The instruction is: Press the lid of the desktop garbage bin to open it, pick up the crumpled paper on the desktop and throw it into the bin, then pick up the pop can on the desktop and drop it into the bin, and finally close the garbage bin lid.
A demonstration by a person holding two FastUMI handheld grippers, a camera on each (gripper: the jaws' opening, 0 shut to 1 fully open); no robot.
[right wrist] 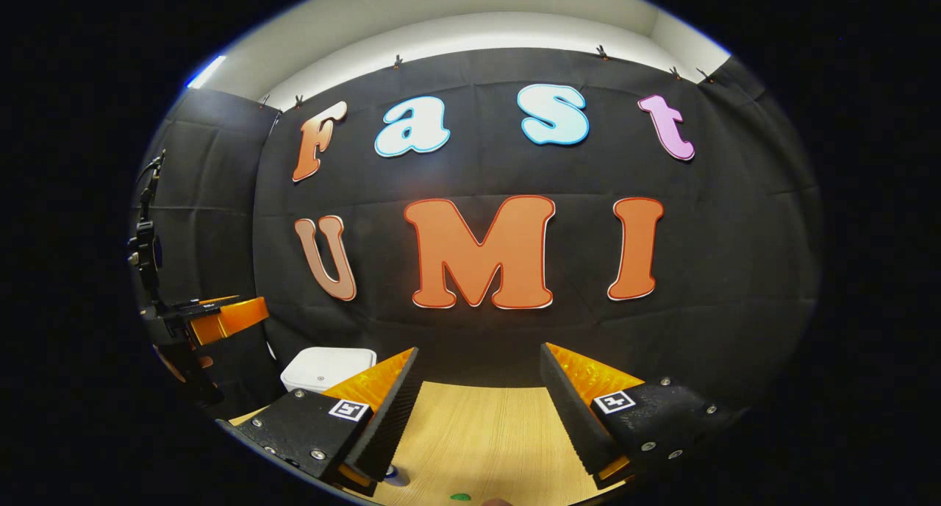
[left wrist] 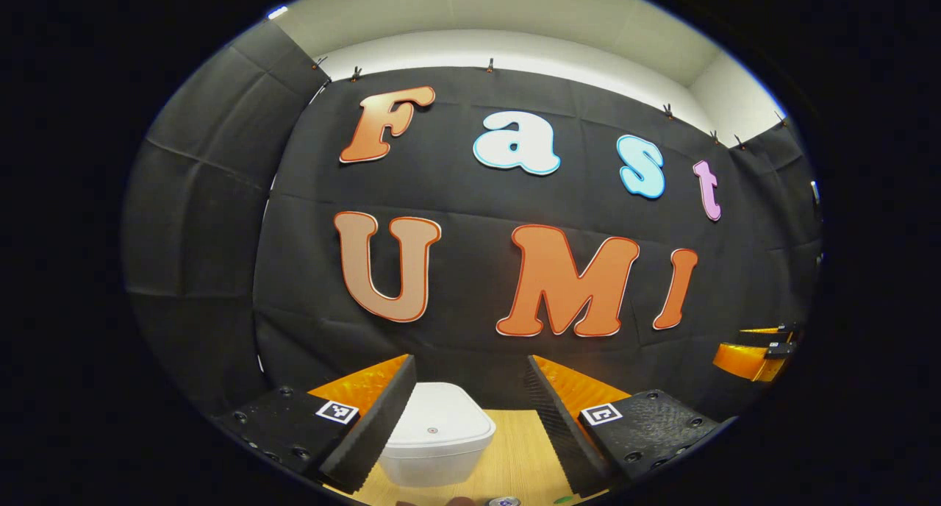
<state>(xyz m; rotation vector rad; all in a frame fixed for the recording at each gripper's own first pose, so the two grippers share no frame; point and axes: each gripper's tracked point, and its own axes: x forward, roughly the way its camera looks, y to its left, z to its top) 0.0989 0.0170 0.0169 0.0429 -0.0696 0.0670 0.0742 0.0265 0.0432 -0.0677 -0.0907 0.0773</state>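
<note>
Both tongs hang above the table with nothing between their fingers: the left tongs (left wrist: 470,418) stand wide apart in the left gripper view, and the right tongs (right wrist: 478,410) stand just as wide in the right gripper view. Between the left fingers, farther back on the table (left wrist: 514,454), sits the bin (left wrist: 435,436), white, with its lid (left wrist: 437,414) lying flat and shut; the right gripper view shows the same bin (right wrist: 323,370) toward the table's far left, close to the wall. So by my judgement the task has hardly begun: the lid is not yet pressed open, and nothing looks to have gone into the bin. At the near edge of the left gripper view the top of the can (left wrist: 504,501) peeps in, near the bin's front but apart from it. A rounded brownish bit beside it may be the paper, but too little shows to tell. A small green spot (right wrist: 460,497) lies on the table near its front edge. All four steps are left. Nothing stands between the left tongs and the lid; the other tongs, seen off to the side in each view, keep well apart.
</note>
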